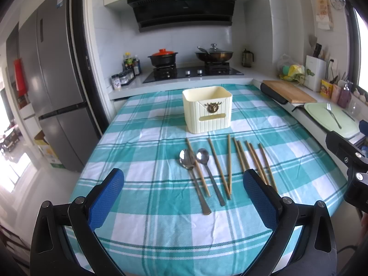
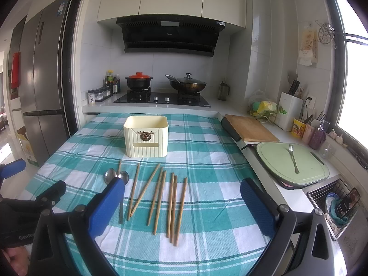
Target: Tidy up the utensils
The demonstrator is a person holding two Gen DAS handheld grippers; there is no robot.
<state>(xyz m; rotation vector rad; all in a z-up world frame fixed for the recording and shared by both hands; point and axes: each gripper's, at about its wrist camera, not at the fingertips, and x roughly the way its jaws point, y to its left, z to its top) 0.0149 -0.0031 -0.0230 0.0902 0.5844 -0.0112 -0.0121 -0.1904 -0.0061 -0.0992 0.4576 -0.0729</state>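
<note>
Utensils lie on the checked cloth (image 1: 142, 138) in front of the cream holder (image 1: 208, 109): two spoons (image 1: 195, 161) at the left, chopsticks (image 1: 230, 163) fanned out to their right. Left gripper (image 1: 184, 184) hovers low over the near edge, level, fingers spread wide and empty. Right gripper (image 2: 181, 194) hangs beside it, likewise wide apart, holding nothing, pointing at the chopsticks.

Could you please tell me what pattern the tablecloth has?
The tablecloth is teal-and-white plaid, clearest in the right wrist view.
</note>
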